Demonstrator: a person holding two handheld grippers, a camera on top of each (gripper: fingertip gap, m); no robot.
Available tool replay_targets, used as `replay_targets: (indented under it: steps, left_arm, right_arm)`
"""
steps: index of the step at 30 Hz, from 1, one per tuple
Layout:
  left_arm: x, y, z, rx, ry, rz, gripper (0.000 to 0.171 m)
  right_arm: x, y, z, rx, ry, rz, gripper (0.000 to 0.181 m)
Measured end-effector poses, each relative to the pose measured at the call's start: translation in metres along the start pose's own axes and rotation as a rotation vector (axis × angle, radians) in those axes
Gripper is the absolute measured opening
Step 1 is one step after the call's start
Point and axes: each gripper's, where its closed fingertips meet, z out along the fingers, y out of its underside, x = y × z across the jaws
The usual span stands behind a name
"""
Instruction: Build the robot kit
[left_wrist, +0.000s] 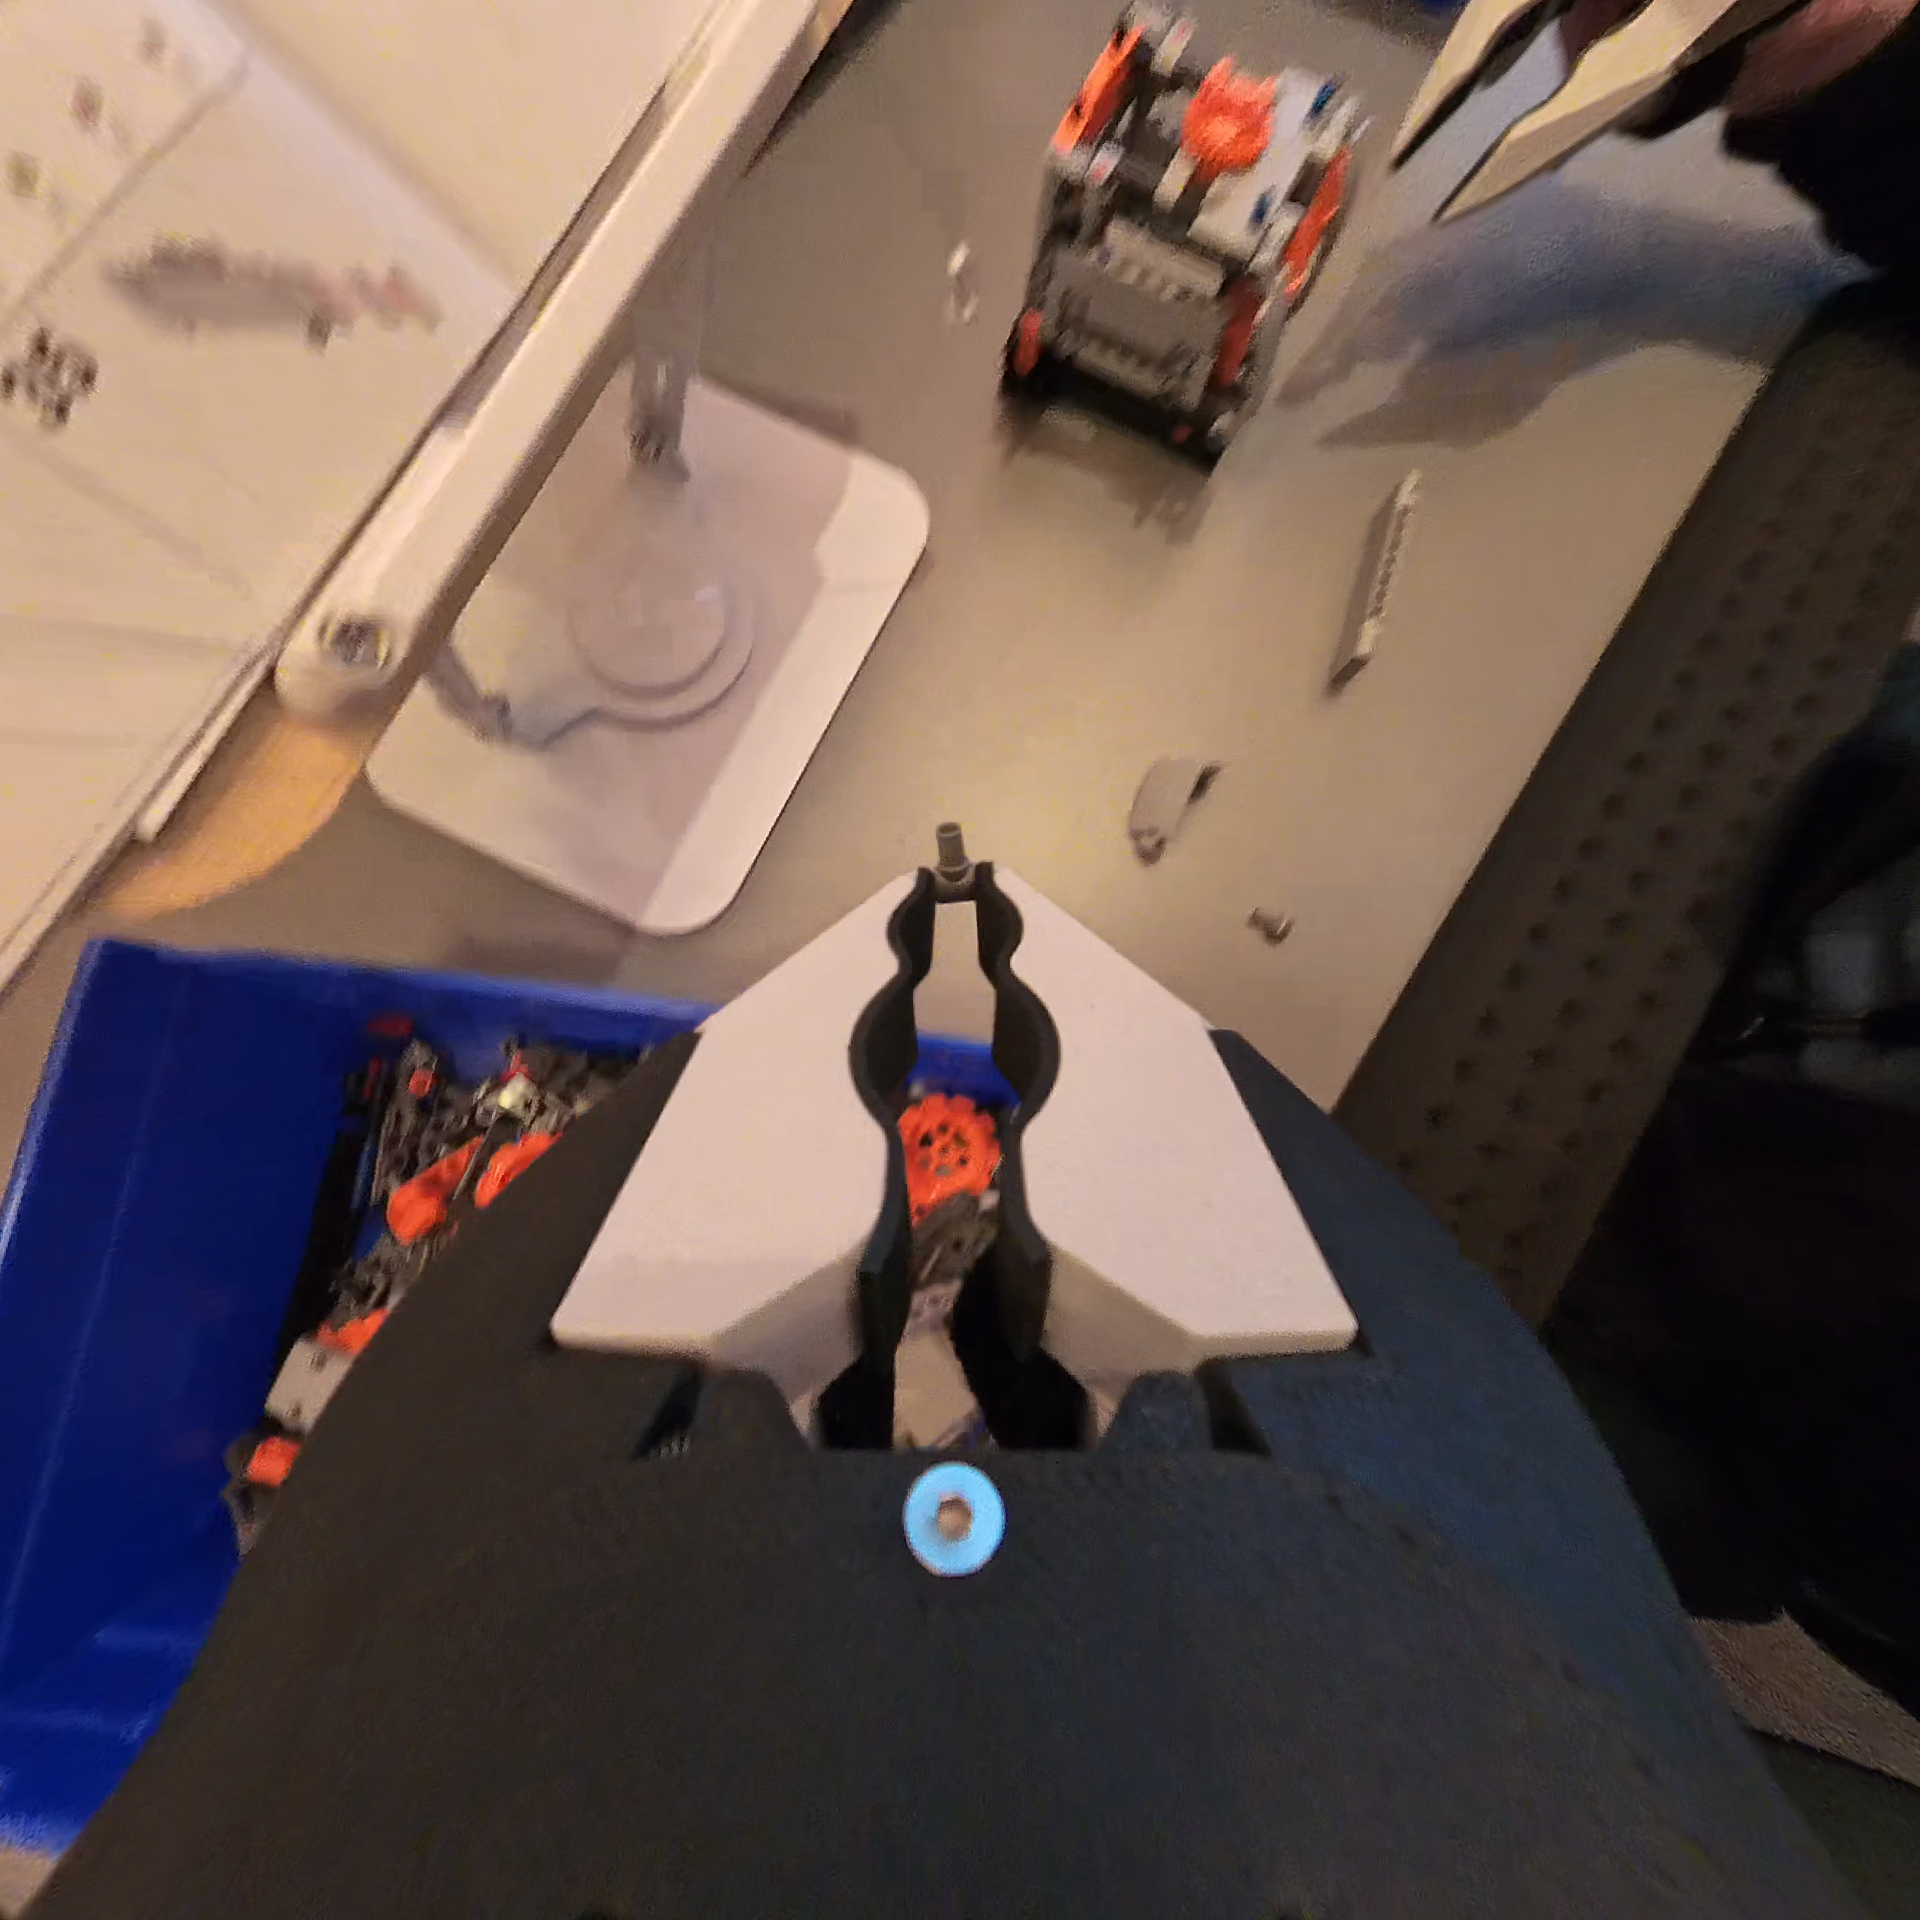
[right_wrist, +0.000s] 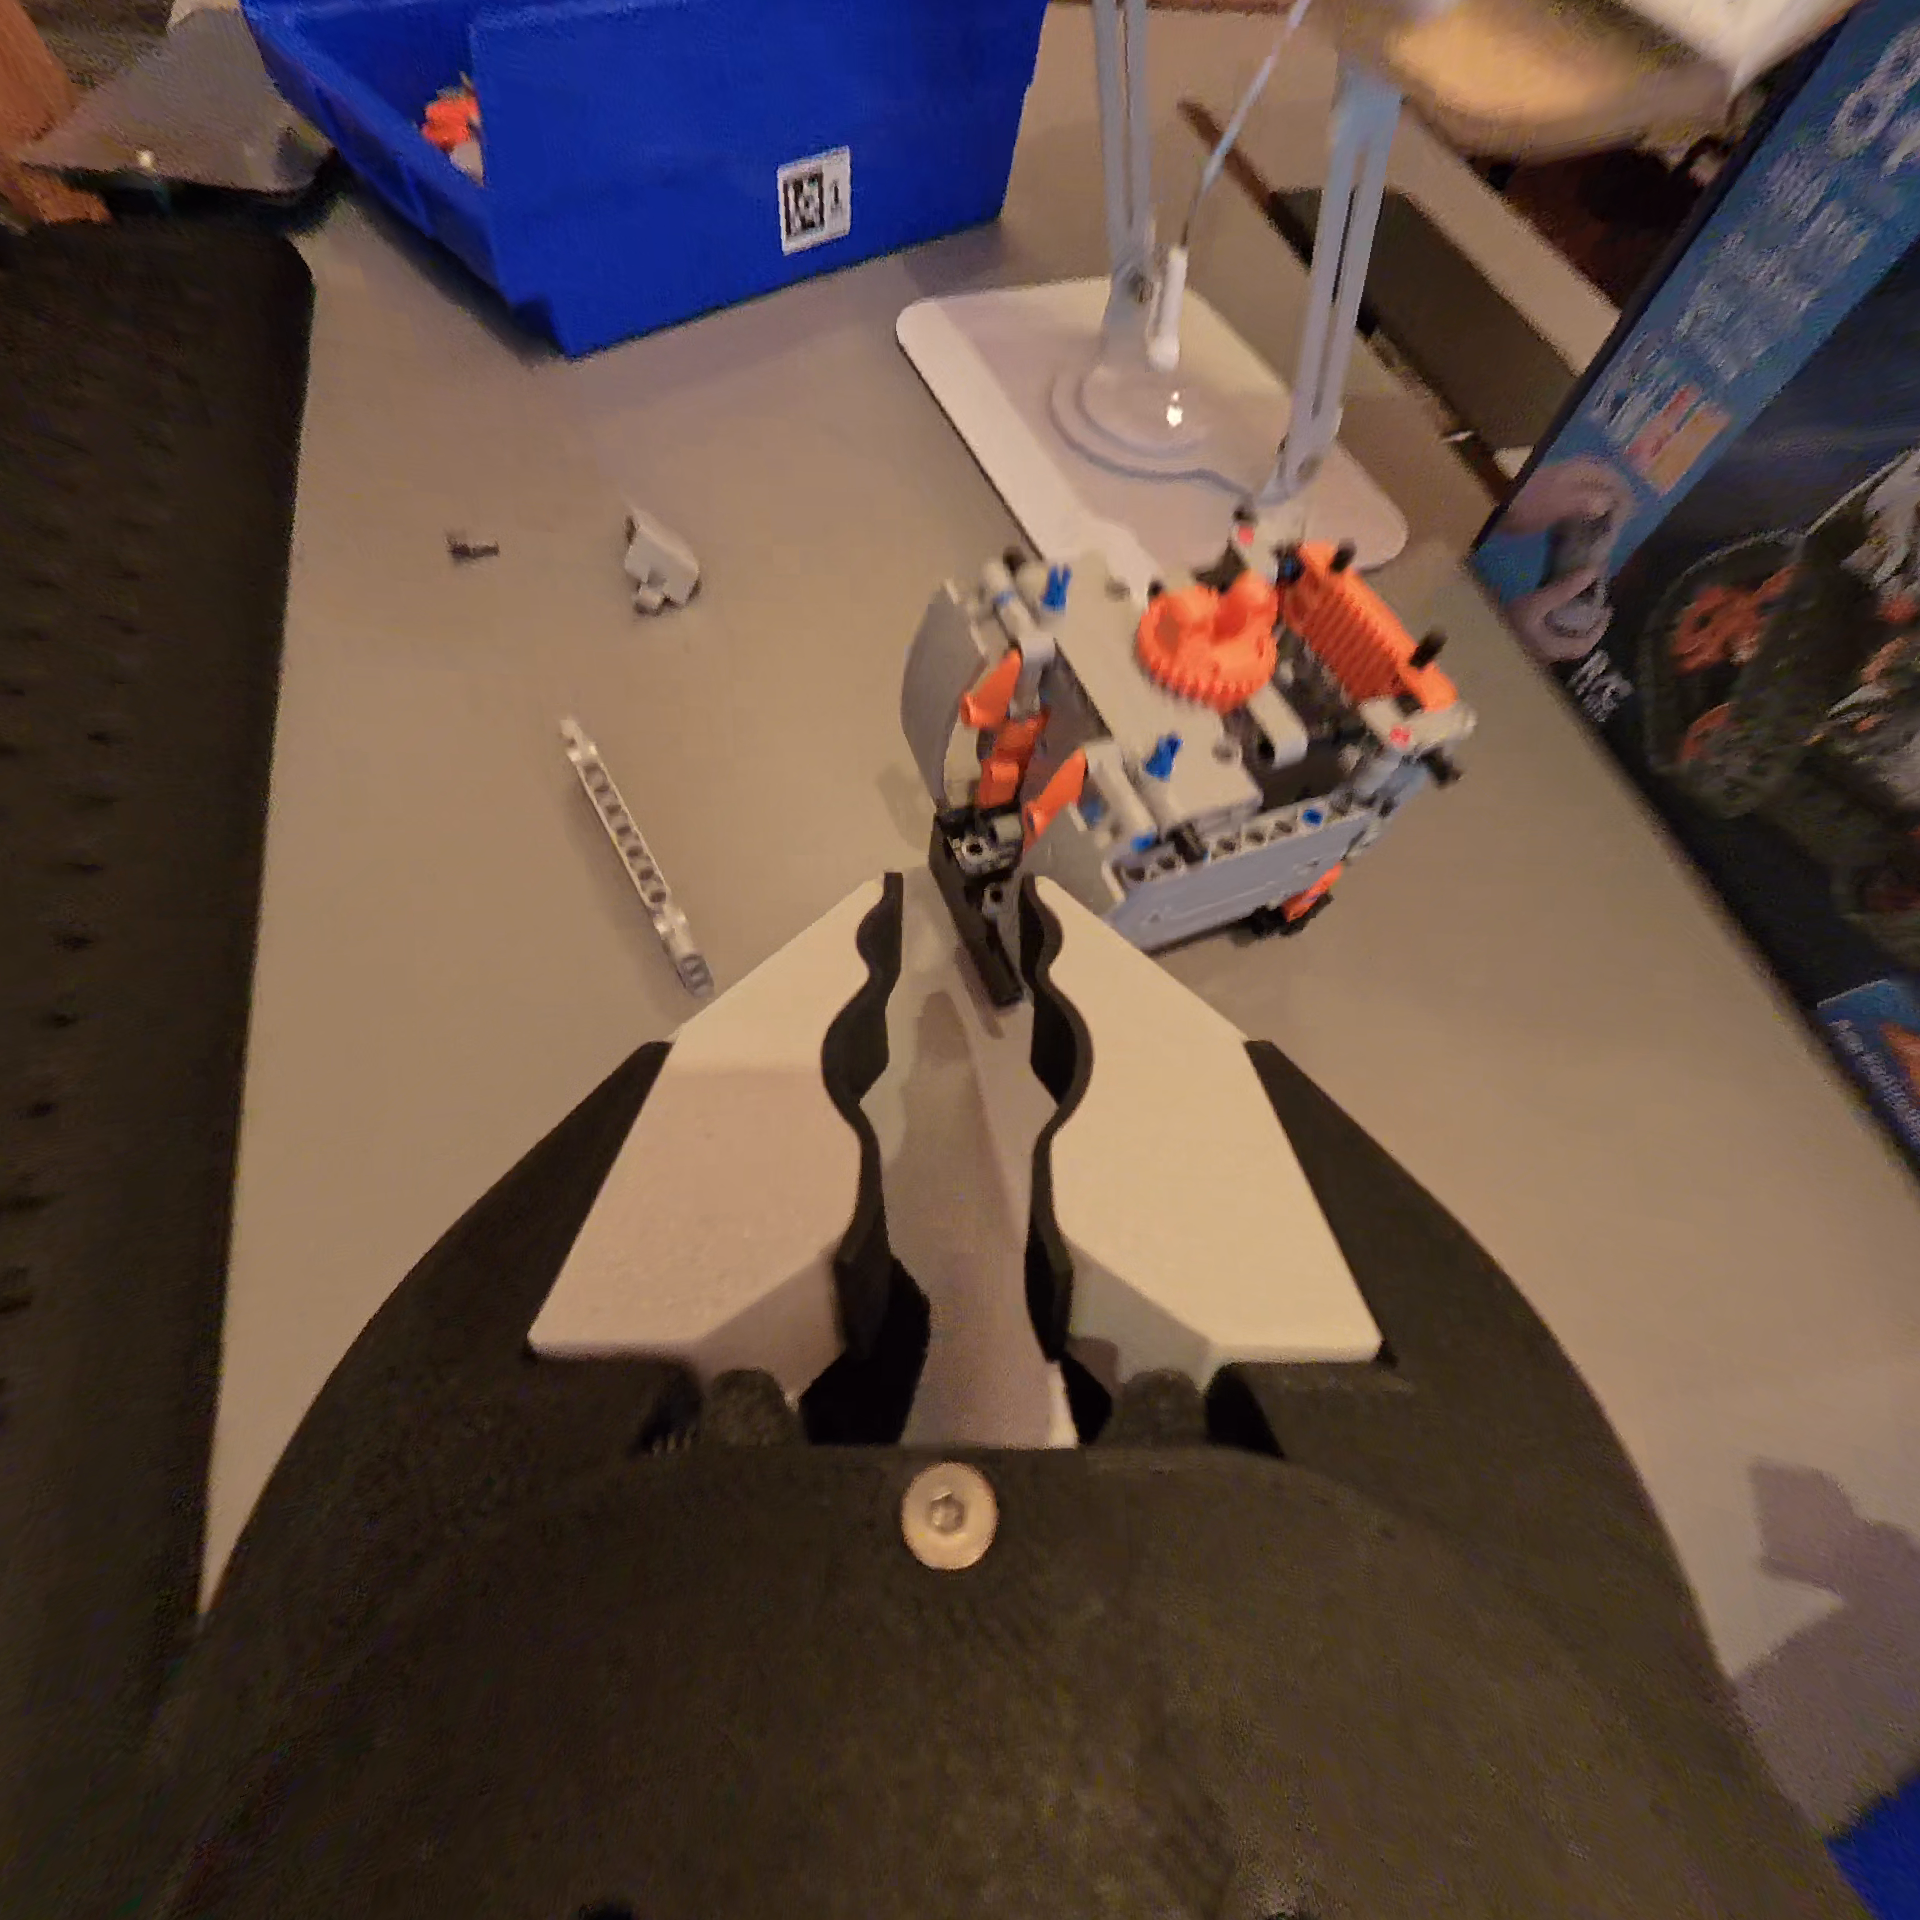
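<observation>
Left gripper (left_wrist: 951, 883) fingers pinch small grey pin (left_wrist: 948, 847) at tips, above blue parts bin (left_wrist: 135, 1195) at table edge. Right gripper (right_wrist: 961, 935) fingers parted around black beam (right_wrist: 982, 935) on orange-grey brick model (right_wrist: 1195, 727) mid-table. Advice: keep pin axis straight, grip light.

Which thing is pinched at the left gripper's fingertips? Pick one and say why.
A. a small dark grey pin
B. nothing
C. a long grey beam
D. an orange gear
A: the left gripper is shut on a small dark grey pin, which sticks out past its tips.
</observation>
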Motion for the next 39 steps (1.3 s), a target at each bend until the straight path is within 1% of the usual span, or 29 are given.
replay_targets:
  steps: [1, 3, 5, 8, 10, 12, 13, 15, 19, 22, 25, 30, 32, 34, 39]
  left_arm:
    - [0.009, -0.012, 0.002, 0.031, 0.007, 0.007, 0.006]
    - [0.039, -0.033, 0.013, 0.091, 0.09, 0.006, 0.006]
    - [0.058, -0.046, 0.027, 0.115, 0.093, 0.028, 0.006]
    - [0.097, -0.075, 0.04, 0.246, 0.207, -0.002, 0.006]
    - [0.117, -0.09, 0.05, 0.332, 0.26, -0.039, 0.006]
    - [0.137, -0.096, 0.064, 0.369, 0.275, -0.05, 0.006]
    - [0.144, -0.099, 0.068, 0.397, 0.258, -0.047, 0.006]
    - [0.159, -0.106, 0.071, 0.478, 0.311, -0.091, 0.006]
    - [0.171, -0.11, 0.078, 0.583, 0.431, -0.216, 0.006]
    - [0.175, -0.113, 0.077, 0.648, 0.519, -0.287, 0.006]
    - [0.177, -0.116, 0.075, 0.699, 0.583, -0.335, 0.005]
    - [0.177, -0.117, 0.073, 0.75, 0.688, -0.416, 0.005]
    - [0.176, -0.117, 0.075, 0.77, 0.702, -0.438, 0.006]
    - [0.178, -0.117, 0.076, 0.776, 0.738, -0.456, 0.005]
    - [0.177, -0.117, 0.078, 0.803, 0.768, -0.488, 0.005]
  right_arm:
    - [-0.002, -0.01, -0.003, 0.007, 0.019, -0.018, 0.021]
    - [-0.01, -0.03, -0.009, 0.008, 0.068, -0.07, 0.022]
    - [-0.023, -0.052, -0.013, 0.026, 0.106, -0.135, 0.023]
    - [-0.052, -0.089, -0.016, 0.114, 0.137, -0.209, 0.026]
    - [-0.073, -0.109, -0.013, 0.185, 0.126, -0.215, 0.029]
    - [-0.087, -0.117, -0.007, 0.197, 0.169, -0.253, 0.031]
    - [-0.093, -0.12, -0.004, 0.206, 0.196, -0.278, 0.031]
    - [-0.105, -0.126, 0.001, 0.232, 0.22, -0.298, 0.032]
    - [-0.112, -0.127, 0.013, 0.239, 0.25, -0.304, 0.035]
    - [-0.108, -0.128, 0.017, 0.234, 0.305, -0.328, 0.033]
    - [-0.108, -0.132, 0.019, 0.241, 0.32, -0.327, 0.028]
    - [-0.108, -0.136, 0.023, 0.235, 0.348, -0.358, 0.022]
    - [-0.11, -0.136, 0.026, 0.243, 0.336, -0.351, 0.022]
    - [-0.109, -0.136, 0.028, 0.24, 0.337, -0.346, 0.017]
    - [-0.105, -0.135, 0.028, 0.247, 0.344, -0.334, 0.017]
